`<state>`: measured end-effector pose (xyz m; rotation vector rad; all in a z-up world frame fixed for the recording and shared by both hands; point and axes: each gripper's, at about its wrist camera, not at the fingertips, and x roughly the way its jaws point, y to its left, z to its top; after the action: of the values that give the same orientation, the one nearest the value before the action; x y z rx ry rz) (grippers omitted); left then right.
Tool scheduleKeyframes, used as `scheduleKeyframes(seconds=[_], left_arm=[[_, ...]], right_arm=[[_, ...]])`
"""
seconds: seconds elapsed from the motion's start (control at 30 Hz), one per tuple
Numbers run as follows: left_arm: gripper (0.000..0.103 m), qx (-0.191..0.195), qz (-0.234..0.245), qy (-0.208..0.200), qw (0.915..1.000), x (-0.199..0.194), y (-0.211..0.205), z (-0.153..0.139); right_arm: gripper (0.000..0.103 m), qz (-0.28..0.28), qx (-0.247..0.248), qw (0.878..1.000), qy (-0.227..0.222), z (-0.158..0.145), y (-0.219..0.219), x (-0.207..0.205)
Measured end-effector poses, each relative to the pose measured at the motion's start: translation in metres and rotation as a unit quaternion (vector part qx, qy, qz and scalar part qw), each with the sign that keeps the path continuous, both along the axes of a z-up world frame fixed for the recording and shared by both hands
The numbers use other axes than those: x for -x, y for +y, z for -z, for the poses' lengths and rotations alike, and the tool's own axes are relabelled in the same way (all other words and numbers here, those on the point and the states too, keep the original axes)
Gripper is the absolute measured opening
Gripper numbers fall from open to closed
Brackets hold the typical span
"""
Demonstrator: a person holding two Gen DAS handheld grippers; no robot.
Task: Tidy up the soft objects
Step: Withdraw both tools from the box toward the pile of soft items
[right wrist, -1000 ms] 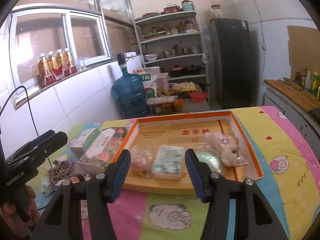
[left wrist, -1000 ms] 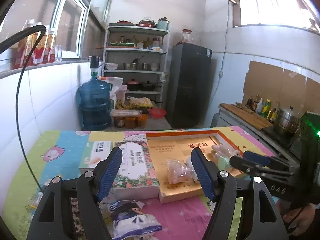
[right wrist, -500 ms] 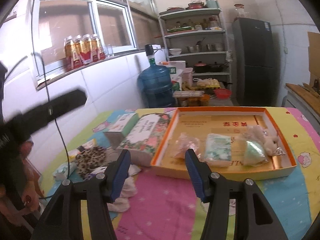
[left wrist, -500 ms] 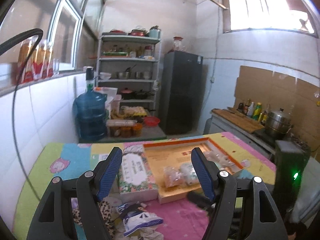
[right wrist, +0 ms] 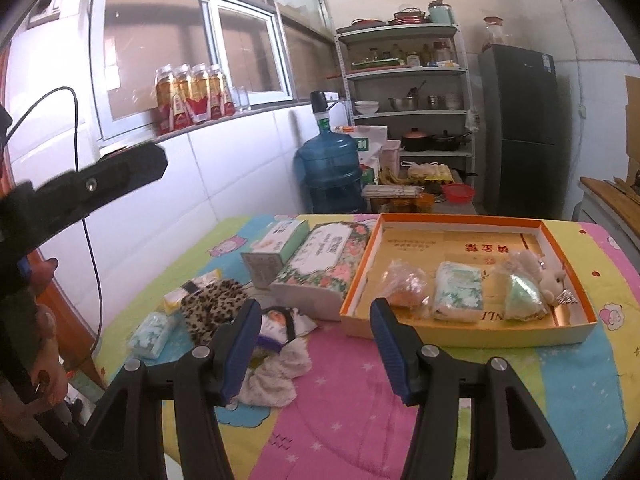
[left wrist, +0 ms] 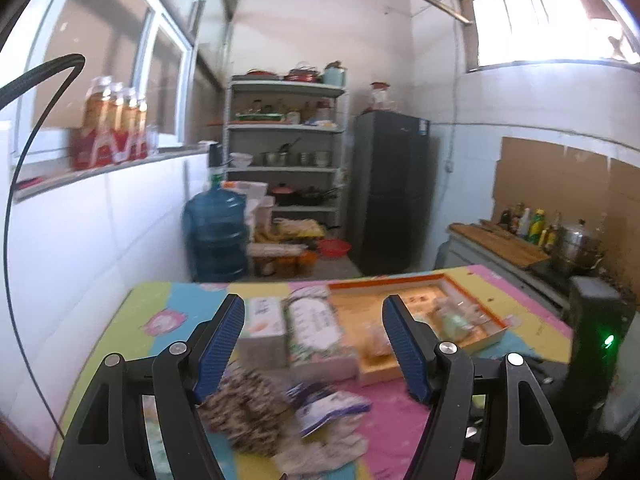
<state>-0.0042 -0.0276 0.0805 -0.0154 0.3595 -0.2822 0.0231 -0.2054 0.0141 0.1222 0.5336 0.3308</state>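
An orange-rimmed shallow box [right wrist: 568,240] [left wrist: 476,304] lies on the colourful table and holds a clear bag [right wrist: 404,286], a tissue pack [right wrist: 458,292], a green pouch [right wrist: 524,294] and a plush rabbit [right wrist: 544,274]. Left of the box lie a leopard-print cloth [right wrist: 212,304] [left wrist: 244,404], a printed packet [right wrist: 280,322] [left wrist: 328,410], a white cloth [right wrist: 272,376] and a small blue tissue pack [right wrist: 150,336]. My right gripper [right wrist: 316,344] is open and empty, above the table's near edge. My left gripper [left wrist: 314,344] is open and empty, above the loose pile.
A floral box [right wrist: 326,264] and a small white-green carton [right wrist: 276,250] stand beside the orange box. A white tiled wall [right wrist: 192,208] runs along the table's left side. A water jug [right wrist: 332,168], shelves [right wrist: 404,92] and a fridge [right wrist: 520,128] stand beyond.
Both grippers have drawn back from the orange box and swung left, so the loose pile of cloths and packets now shows in both views. Jaw widths are unchanged.
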Motion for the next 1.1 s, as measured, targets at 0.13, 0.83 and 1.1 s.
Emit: scheduleKeyframes(seconds=[0.13, 0.83, 1.1], left_arm=[[0.073, -0.009, -0.033, 0.014, 0.9993, 0.002, 0.030, 0.018], [0.073, 0.039, -0.086, 0.084, 0.9920, -0.002, 0.121, 0.118], [0.074, 0.036, -0.110, 0.113, 0.9867, -0.014, 0.131, 0.150]], right_arm=[[0.056, -0.007, 0.001, 1.000, 0.006, 0.007, 0.011, 0.003], [0.077, -0.043, 0.122, 0.991, 0.027, 0.041, 0.072, -0.020], [0.077, -0.047, 0.111, 0.992, 0.041, 0.050, 0.072, -0.035]])
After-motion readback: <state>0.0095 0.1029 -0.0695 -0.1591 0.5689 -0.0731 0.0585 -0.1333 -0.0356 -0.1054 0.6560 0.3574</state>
